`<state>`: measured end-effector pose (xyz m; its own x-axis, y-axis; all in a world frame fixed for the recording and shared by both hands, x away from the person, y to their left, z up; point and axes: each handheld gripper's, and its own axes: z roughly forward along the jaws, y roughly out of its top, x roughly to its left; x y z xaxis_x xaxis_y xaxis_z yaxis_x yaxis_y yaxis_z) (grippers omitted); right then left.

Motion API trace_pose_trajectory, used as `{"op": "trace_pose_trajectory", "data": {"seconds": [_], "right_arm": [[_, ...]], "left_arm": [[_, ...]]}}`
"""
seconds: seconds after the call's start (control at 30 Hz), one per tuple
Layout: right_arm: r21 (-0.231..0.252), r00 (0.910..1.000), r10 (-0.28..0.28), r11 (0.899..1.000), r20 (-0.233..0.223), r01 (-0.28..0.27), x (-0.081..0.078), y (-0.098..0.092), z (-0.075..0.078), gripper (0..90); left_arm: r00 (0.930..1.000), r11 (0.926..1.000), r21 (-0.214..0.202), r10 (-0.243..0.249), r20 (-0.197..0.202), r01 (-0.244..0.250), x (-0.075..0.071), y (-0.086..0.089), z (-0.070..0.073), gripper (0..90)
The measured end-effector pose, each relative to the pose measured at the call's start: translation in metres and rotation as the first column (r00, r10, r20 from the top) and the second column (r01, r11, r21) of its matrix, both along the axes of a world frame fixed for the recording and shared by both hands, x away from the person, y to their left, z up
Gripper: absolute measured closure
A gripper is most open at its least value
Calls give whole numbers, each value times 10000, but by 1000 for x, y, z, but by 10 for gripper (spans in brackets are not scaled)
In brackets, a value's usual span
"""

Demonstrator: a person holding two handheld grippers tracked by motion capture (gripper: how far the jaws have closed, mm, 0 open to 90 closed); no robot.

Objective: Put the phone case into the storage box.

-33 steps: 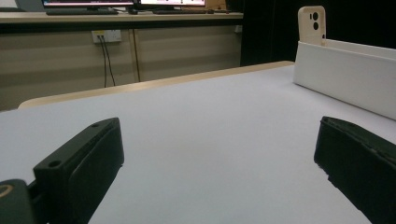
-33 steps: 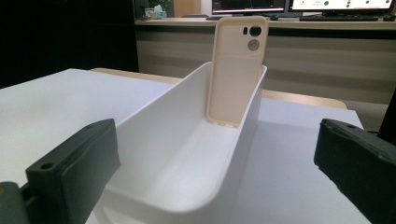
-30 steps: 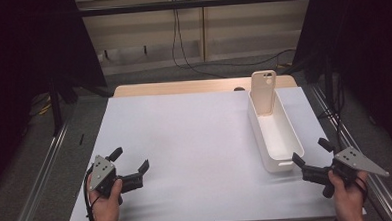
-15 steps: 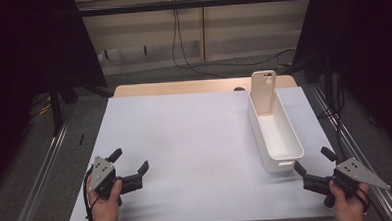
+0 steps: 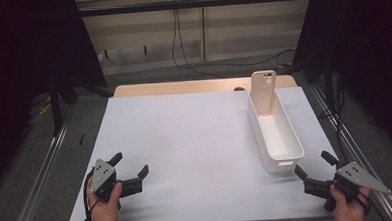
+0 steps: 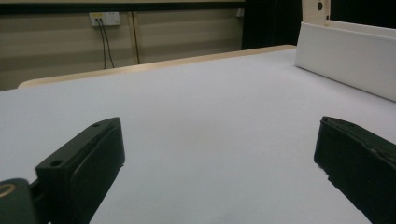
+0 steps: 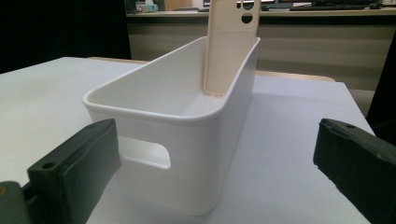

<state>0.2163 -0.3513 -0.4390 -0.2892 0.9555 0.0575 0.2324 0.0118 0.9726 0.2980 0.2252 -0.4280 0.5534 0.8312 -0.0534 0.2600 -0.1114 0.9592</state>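
White table surface [image 5: 195,140] spans the frame, wooden edge at the far side. Long white bin [image 5: 275,137] lies along the right half, handle cutout facing the near end. Beige phone case [image 5: 263,92] stands upright, leaning against the bin's far end (camera holes at the top). Right gripper [image 5: 314,171] sits just beside the bin's near end, jaws apart, empty. Left gripper [image 5: 131,166] rests well apart at the near left, jaws apart, empty.
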Motion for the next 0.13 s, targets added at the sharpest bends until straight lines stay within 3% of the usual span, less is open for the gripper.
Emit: {"op": "trace_pose_trajectory", "data": {"seconds": [0.13], "right_arm": [[19, 10000, 9, 10000, 53, -10, 0, 0, 0, 0]], "left_arm": [[9999, 9998, -159, 127, 44, -126, 0, 2, 2, 18]]}}
